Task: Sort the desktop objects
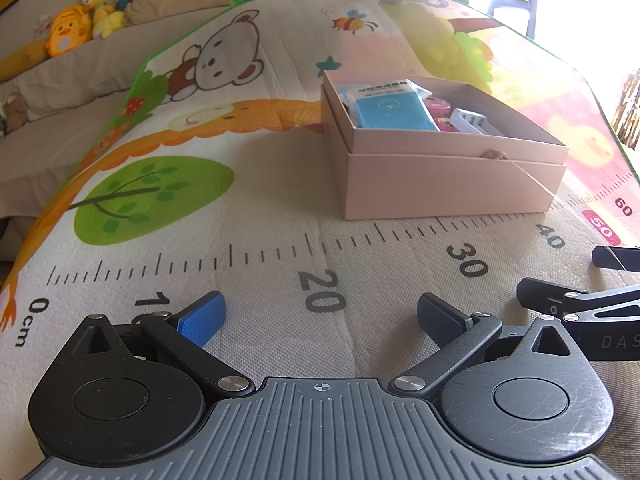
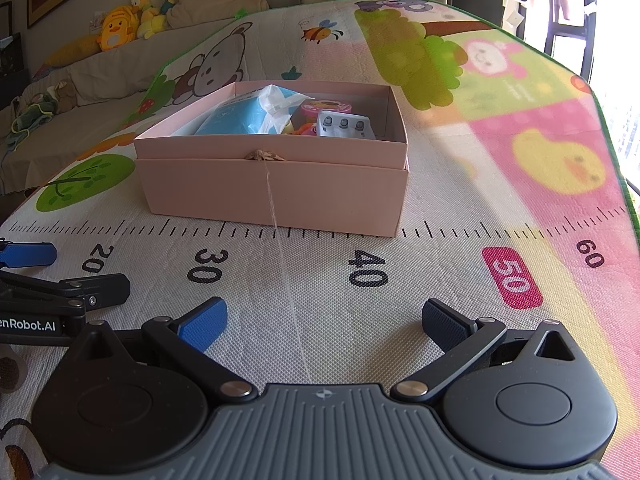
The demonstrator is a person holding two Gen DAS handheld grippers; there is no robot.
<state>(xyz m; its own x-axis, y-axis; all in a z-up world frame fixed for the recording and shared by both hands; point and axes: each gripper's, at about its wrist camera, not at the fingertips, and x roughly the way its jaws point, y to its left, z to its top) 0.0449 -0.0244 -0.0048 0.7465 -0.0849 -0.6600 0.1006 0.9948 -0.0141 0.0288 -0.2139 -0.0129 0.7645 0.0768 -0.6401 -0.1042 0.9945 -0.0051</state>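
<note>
Left wrist view first: wide play mat [image 1: 248,216] with cartoon animals and a printed ruler, spread flat and carrying everything. Past the ruler marks, toward the far right of the mat, pink box [image 1: 448,184], open-topped and seated in its own lid. Inside the box, against the left wall, blue tissue pack [image 1: 394,114]; right of the pack, round pink tins [image 1: 438,110]; right again, white blister card [image 1: 474,122]. On the box's near wall, small brown knot [image 1: 494,155] with a thin thread [image 2: 280,248] trailing down toward the cameras. No loose item visible on the mat around the box, so sorting judged finished or nearly so.

Nearer than the box, left hand-held gripper [image 1: 320,318], fingers spread wide, nothing between them, low over the mat. Just right of it, right hand-held gripper [image 2: 324,324], likewise spread wide and empty, square to the box's near wall.

For the step in hand, presumably a last check or a closing of the box:
- Keep both sets of fingers wide until something is truly between them.
- Approach the box from the near side and above, clear of the thread, since a snag would likely drag the light cardboard.
- Steady one wall with the left while the right works, if anything needs pressing down.
- Avoid squeezing the tissue pack; soft wrap, likely to crumple.
</note>
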